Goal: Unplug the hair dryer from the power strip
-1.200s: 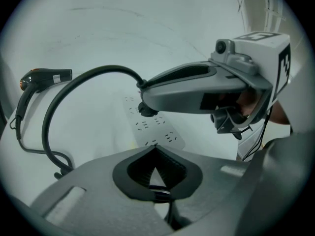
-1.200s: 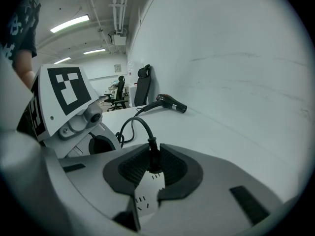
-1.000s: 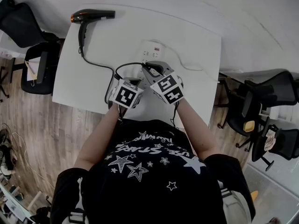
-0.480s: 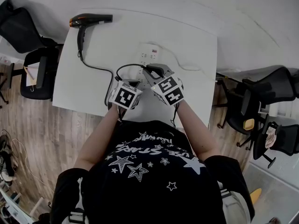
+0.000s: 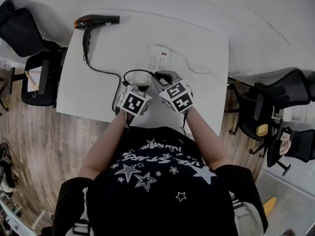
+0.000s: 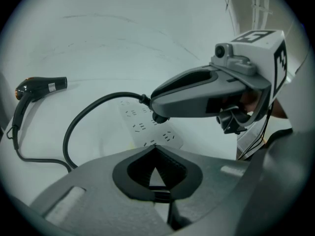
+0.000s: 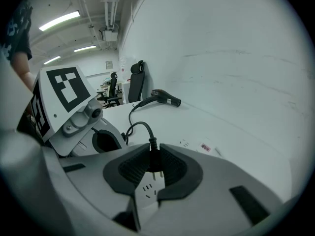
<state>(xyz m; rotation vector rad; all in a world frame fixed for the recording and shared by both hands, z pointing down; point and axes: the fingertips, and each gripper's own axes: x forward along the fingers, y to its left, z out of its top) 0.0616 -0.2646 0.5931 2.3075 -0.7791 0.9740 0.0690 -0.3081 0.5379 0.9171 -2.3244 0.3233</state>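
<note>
A black hair dryer point(image 5: 96, 21) point(image 6: 37, 87) point(image 7: 165, 98) lies at the far left corner of the white table point(image 5: 108, 53). Its black cord point(image 5: 101, 72) point(image 6: 83, 117) loops round to a black plug point(image 7: 154, 163) point(image 6: 160, 117) at the white power strip point(image 5: 158, 59) point(image 6: 147, 129) point(image 7: 147, 193). My right gripper point(image 5: 156, 75) point(image 7: 154, 156) is shut on the plug, its pads pressing both sides. I cannot tell whether the plug's pins still sit in the socket. My left gripper point(image 5: 139, 86) point(image 6: 156, 147) is shut, empty, over the strip's near end.
The strip's white cable point(image 5: 197, 70) runs off to the right over the table. Black office chairs stand at the left point(image 5: 34, 58) and the right point(image 5: 275, 102) of the table, on a wooden floor. The table's near edge lies just under my grippers.
</note>
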